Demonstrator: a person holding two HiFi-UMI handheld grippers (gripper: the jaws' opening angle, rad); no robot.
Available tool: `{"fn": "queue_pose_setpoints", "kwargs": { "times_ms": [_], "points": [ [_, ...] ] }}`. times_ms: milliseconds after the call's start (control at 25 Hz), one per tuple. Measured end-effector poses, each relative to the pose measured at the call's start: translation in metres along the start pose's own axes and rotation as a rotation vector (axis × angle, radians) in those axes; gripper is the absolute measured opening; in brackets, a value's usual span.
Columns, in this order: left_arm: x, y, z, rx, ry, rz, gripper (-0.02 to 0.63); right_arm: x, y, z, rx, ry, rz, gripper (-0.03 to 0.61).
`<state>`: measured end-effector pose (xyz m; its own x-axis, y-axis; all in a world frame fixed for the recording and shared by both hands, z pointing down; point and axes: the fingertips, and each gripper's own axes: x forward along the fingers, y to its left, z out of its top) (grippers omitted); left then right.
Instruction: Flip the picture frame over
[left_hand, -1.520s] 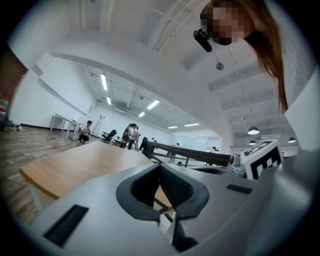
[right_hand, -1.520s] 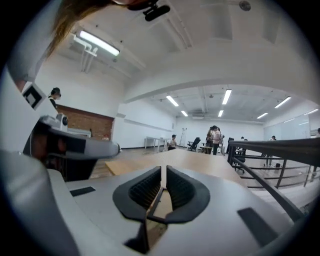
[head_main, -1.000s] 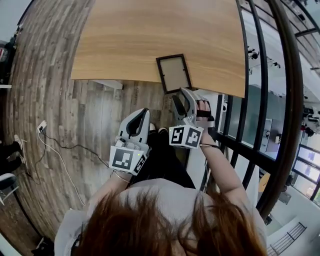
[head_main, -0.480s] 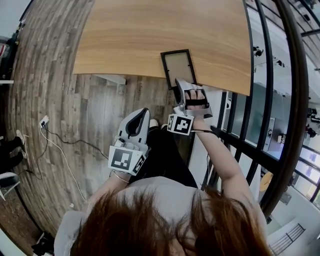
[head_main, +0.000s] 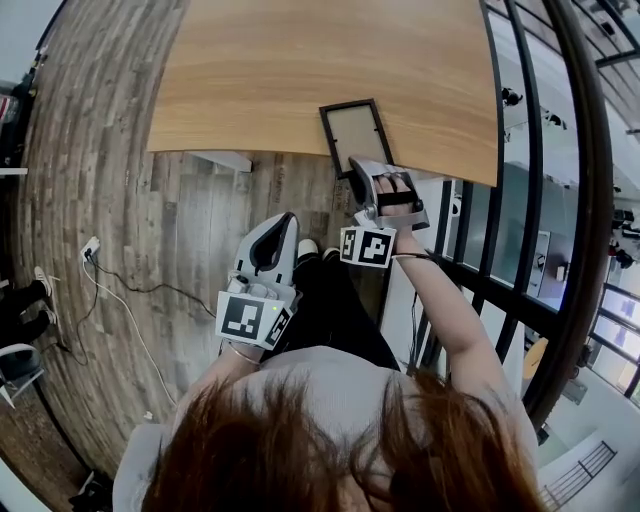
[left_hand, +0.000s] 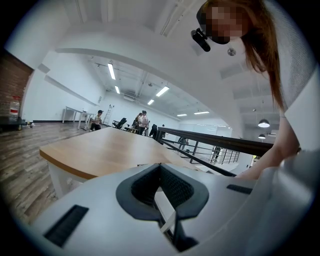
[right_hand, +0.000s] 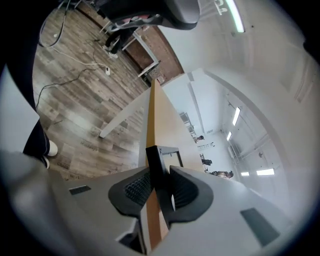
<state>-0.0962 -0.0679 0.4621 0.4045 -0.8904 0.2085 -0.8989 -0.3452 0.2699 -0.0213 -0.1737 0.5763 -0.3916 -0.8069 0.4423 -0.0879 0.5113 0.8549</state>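
Picture frame (head_main: 352, 132), laid flat at the bench (head_main: 300, 80) edge, is being closed on by the right gripper (head_main: 358, 172) at its overhanging near rim, likely for turning, while the left gripper (head_main: 283, 222) is held back, pinched together and empty.

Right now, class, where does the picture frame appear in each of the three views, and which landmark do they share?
Head view: picture frame at the near edge of the wooden table, right of centre, just ahead of the right gripper.
Left gripper view: not clearly in it.
Right gripper view: picture frame at centre, its near edge between that gripper's closing jaws.
Shared landmark: the wooden table.
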Motion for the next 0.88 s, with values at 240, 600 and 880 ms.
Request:
{"fn": "queue_pose_setpoints", "kwargs": {
  "times_ms": [240, 600, 880],
  "points": [
    [0.003, 0.001, 0.009, 0.002, -0.015, 0.004, 0.006, -0.008, -0.034, 0.009, 0.259, -0.067, -0.048, 0.086],
    [0.008, -0.002, 0.021, 0.013, -0.033, -0.001, 0.006, -0.022, -0.098, -0.005, 1.023, -0.133, -0.150, 0.071],
    [0.010, -0.004, 0.023, 0.020, -0.034, -0.017, 0.006, -0.029, -0.104, -0.028, 1.472, -0.209, -0.239, 0.069]
  ]
}}
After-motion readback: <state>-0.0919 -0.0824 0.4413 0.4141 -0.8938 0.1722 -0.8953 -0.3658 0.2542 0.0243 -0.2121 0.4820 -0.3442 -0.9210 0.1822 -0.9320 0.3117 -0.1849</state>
